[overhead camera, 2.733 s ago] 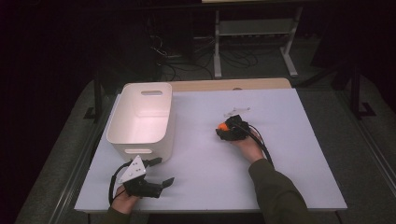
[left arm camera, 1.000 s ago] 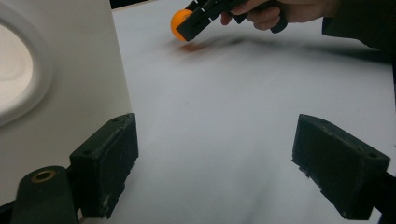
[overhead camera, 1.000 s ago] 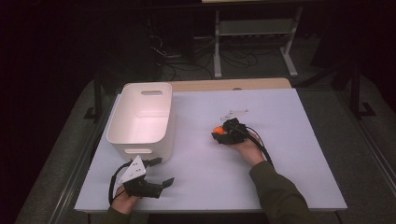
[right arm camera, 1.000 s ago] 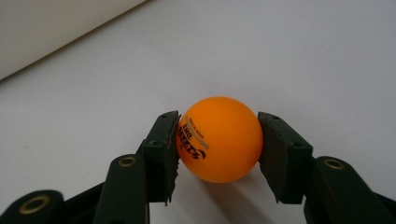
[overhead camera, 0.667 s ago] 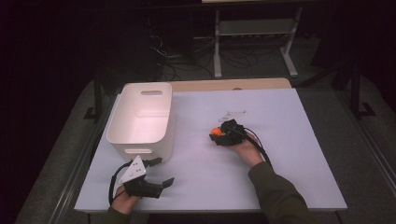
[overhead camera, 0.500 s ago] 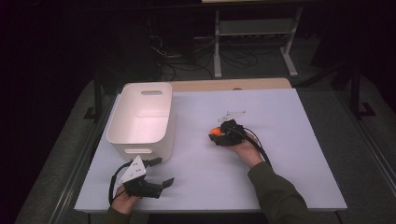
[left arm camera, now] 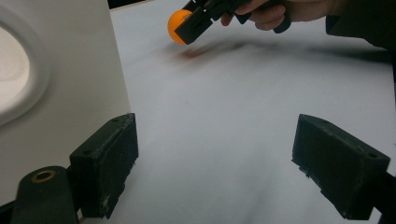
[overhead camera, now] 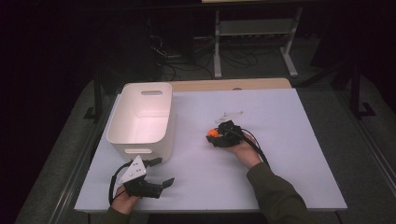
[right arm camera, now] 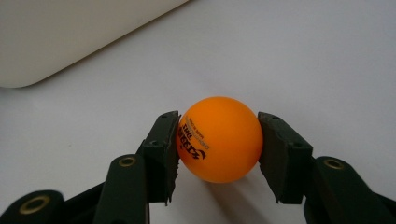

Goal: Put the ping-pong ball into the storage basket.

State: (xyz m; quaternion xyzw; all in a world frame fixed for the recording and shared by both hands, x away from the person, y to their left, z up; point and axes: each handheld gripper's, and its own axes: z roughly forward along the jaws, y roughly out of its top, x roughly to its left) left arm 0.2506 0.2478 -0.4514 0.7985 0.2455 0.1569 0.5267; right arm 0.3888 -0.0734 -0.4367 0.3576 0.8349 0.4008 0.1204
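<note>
left gripper [overhead camera: 156, 175]: near the table's front-left corner, fingers spread wide with nothing between them | white bin [overhead camera: 142, 116]: along the table's left edge | orange ball [overhead camera: 213, 133]: mid-table, just right of the bin, clamped between the fingers of the right gripper [overhead camera: 215, 136] | table [overhead camera: 289, 154]

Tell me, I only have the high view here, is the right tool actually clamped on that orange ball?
Observer: Yes. In the right gripper view both pads of the right tool press on the sides of the orange ping-pong ball.
Operator: Is the ball off the table?
Observer: The left gripper view shows it lifted above the white table, its blurred shadow below.
Operator: And the left tool?
Observer: The left tool is open with nothing between its jaws, beside the white bin.
</note>
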